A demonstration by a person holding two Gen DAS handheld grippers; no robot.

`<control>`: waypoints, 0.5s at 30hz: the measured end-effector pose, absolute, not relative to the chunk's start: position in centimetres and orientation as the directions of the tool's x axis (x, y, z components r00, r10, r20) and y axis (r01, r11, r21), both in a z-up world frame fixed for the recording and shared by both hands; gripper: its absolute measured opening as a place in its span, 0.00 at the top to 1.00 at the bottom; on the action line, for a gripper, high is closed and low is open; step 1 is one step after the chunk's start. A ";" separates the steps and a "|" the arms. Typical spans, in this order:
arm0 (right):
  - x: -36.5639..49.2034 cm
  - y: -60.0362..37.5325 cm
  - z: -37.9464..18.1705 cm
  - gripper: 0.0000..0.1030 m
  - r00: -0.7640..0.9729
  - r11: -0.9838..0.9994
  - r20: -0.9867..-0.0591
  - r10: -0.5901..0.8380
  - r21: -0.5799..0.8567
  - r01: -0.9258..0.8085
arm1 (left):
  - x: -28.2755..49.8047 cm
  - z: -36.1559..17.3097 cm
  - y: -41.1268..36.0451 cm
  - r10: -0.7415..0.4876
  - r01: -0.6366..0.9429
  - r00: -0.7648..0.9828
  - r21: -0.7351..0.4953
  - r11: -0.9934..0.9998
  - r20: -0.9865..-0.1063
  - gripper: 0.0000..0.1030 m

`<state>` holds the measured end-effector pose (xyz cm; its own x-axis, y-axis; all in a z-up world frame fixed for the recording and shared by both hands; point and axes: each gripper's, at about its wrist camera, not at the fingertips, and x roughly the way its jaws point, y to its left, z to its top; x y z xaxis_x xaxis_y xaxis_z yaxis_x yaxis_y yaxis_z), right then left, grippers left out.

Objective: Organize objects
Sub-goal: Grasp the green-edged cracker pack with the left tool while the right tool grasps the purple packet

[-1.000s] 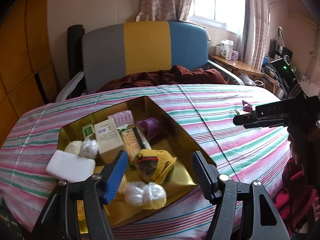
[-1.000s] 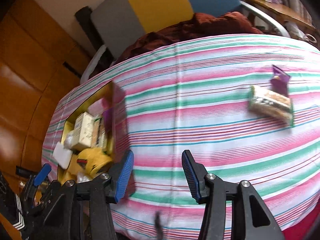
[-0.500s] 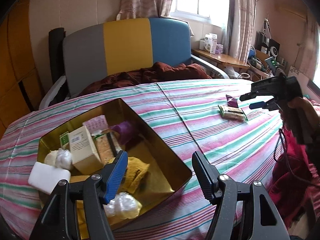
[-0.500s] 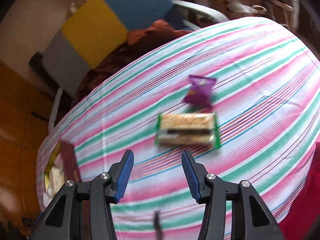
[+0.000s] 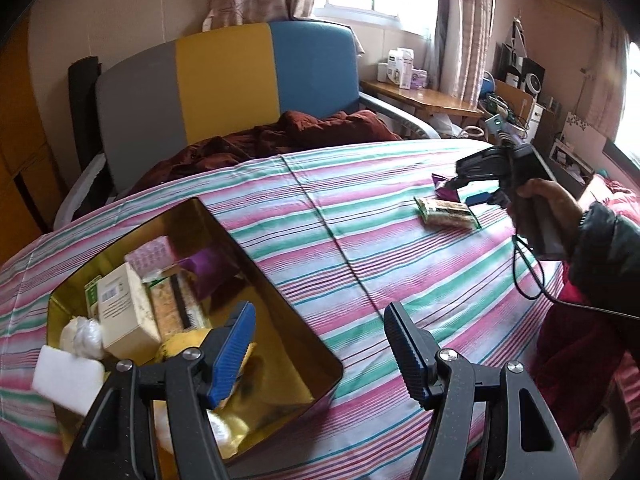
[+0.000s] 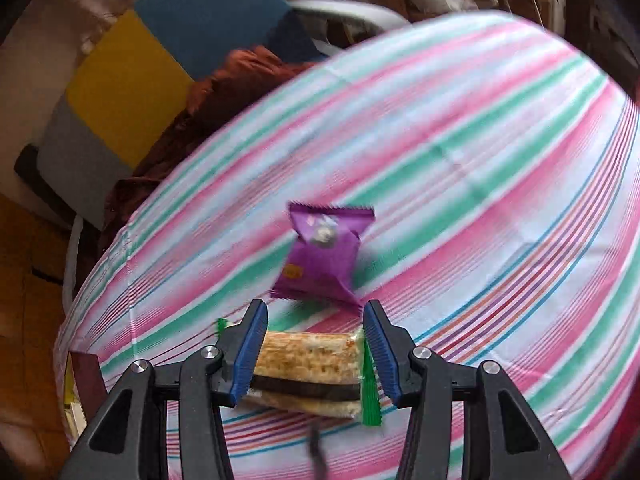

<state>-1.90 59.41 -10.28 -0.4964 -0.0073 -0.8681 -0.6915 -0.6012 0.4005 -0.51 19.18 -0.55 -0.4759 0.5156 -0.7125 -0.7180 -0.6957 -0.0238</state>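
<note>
Left-wrist view, lower left: gold tin (image 5: pixel 316 394) with its fill of boxes, packets and a white block (image 5: pixel 66 378); left gripper (image 5: pixel 318 346) over its near corner, fingers apart, nothing between them. Striped cloth (image 5: pixel 360 248) across mid frame. Centre right: snack bar (image 5: pixel 447 212) flat on the cloth, purple packet (image 5: pixel 445 189) just behind it, right gripper (image 5: pixel 468 190) held above both in the person's hand. Right-wrist view, lower left edge: sliver of the tin wall (image 6: pixel 86 376), well apart from the bar. Lower centre: right gripper (image 6: pixel 316 346) fingers spread, straddling the snack bar (image 6: pixel 308 364); bar's long axis across the gap, from left pad toward right pad, so closing would squeeze it end to end, not across the narrow width. Left pad (image 6: pixel 250 350) at or touching the bar's left end; right pad just beside the green wrapper seam; no clamp visible. Centre: purple packet (image 6: pixel 322 258) directly beyond the fingertips, tilted, blurred. Right arm clearly the nearer one to both loose items; likely next step: close on the bar, carry to the tin. Risk, as a guess: lengthwise pinch buckling the soft wrapper. Surface: striped cloth (image 6: pixel 480 160), soft and creased, over a rounded top. Room: grey-yellow-blue chair (image 5: pixel 224 80) with dark red fabric behind the table, curtained window top centre, cluttered desk far right.
</note>
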 end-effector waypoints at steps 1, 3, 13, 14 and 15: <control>-2.0 59.5 -10.3 0.51 -0.501 -0.603 -0.865 -0.021 0.411 -0.683 | -0.5 -0.6 19.5 0.518 -0.723 -0.469 -0.026 -0.690 -0.715 0.34; -2.1 59.2 -10.5 0.50 -0.503 -0.616 -0.862 -0.063 0.430 -0.660 | -0.5 -0.8 20.2 0.522 -0.727 -0.455 -0.037 -0.685 -0.721 0.34; -4.6 53.7 -11.0 0.49 -0.474 -0.657 -0.758 -0.447 0.638 -0.401 | -0.9 -0.6 22.6 0.545 -0.738 -0.404 -0.090 -0.668 -0.735 0.34; -4.5 53.9 -10.7 0.49 -0.484 -0.657 -0.758 -0.437 0.637 -0.404 | -1.1 -0.5 23.0 0.552 -0.739 -0.391 -0.106 -0.665 -0.736 0.34; -4.2 54.3 -10.4 0.49 -0.502 -0.653 -0.757 -0.418 0.634 -0.414 | -1.2 -0.4 23.4 0.557 -0.741 -0.378 -0.120 -0.661 -0.739 0.34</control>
<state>-4.19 54.32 -10.41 -0.5021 -0.4175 -0.7573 -0.4136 -0.6531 0.6343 -1.23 23.40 -0.44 -0.3777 0.5574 -0.7393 -0.7405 -0.6612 -0.1202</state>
